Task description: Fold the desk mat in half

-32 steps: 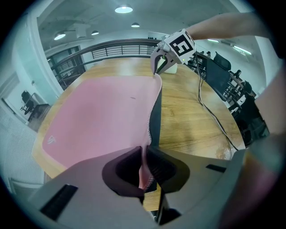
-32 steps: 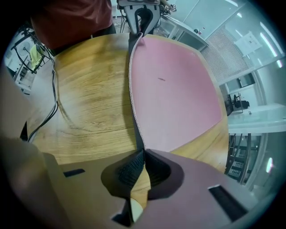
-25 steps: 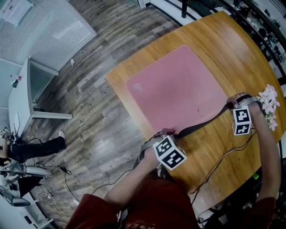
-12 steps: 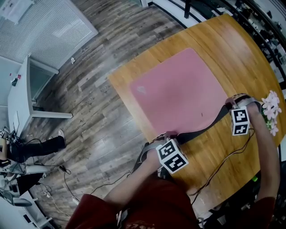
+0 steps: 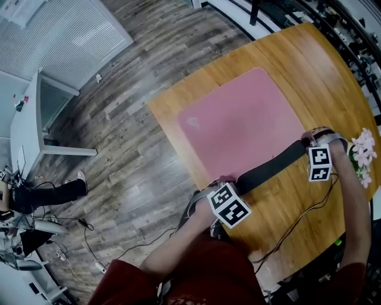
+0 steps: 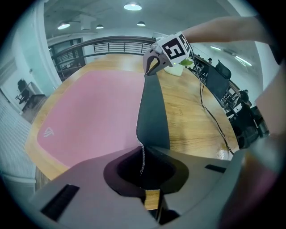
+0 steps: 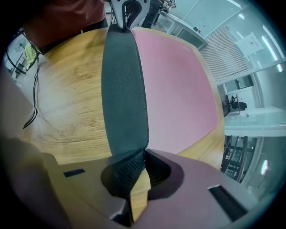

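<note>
A honey-coloured wooden table (image 5: 309, 53) with a rounded corner stands on a floor of grey-brown wood planks (image 5: 137, 179), where thin dark cables (image 5: 89, 238) trail. A white desk (image 5: 25, 128) sits off to one side, near a white slatted wall panel (image 5: 71, 30). Round ceiling lamps (image 6: 132, 6) glow overhead, and a dark metal railing (image 6: 111, 42) runs beyond the table.

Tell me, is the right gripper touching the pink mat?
Touching. The right gripper view shows the right gripper with its jaws pinched shut on the lifted edge of the desk mat, whose dark underside runs straight into them.
</note>
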`<state>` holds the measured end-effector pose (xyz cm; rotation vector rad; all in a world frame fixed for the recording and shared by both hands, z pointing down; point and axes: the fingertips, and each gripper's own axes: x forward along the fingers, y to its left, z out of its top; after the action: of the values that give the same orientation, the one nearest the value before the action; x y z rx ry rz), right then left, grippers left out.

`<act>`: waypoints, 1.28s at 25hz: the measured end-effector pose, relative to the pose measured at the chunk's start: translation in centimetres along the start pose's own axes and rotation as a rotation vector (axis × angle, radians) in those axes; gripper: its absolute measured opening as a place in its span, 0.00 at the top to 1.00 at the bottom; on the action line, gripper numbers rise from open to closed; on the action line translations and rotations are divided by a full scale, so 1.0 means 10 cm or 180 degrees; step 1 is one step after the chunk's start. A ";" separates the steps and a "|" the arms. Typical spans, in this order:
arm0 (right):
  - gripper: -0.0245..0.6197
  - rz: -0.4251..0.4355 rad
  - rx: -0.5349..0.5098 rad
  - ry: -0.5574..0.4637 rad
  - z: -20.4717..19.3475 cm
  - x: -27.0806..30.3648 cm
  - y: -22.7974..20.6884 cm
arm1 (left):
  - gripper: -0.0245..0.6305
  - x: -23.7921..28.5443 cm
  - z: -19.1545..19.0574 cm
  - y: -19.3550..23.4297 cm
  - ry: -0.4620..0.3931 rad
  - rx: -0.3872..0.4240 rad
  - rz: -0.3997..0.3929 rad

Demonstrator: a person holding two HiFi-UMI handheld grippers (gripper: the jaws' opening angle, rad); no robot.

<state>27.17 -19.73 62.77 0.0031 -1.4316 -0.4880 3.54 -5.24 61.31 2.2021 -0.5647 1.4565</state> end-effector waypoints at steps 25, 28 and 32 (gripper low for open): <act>0.93 -0.0211 0.0049 0.0135 0.17 0.23 -0.75 | 0.90 0.01 0.00 0.77 0.0059 -0.0097 0.0027; 0.93 -0.0236 0.0071 0.0138 0.18 0.26 -0.84 | 0.90 0.01 0.02 0.86 0.0047 -0.0111 0.0043; 0.93 -0.0250 0.0089 0.0149 0.21 0.30 -0.95 | 0.90 0.00 0.03 0.99 0.0055 -0.0097 0.0056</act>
<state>22.29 -28.71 63.19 0.0928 -1.3960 -0.5292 -1.73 -13.47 62.57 2.1644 -0.5981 1.4648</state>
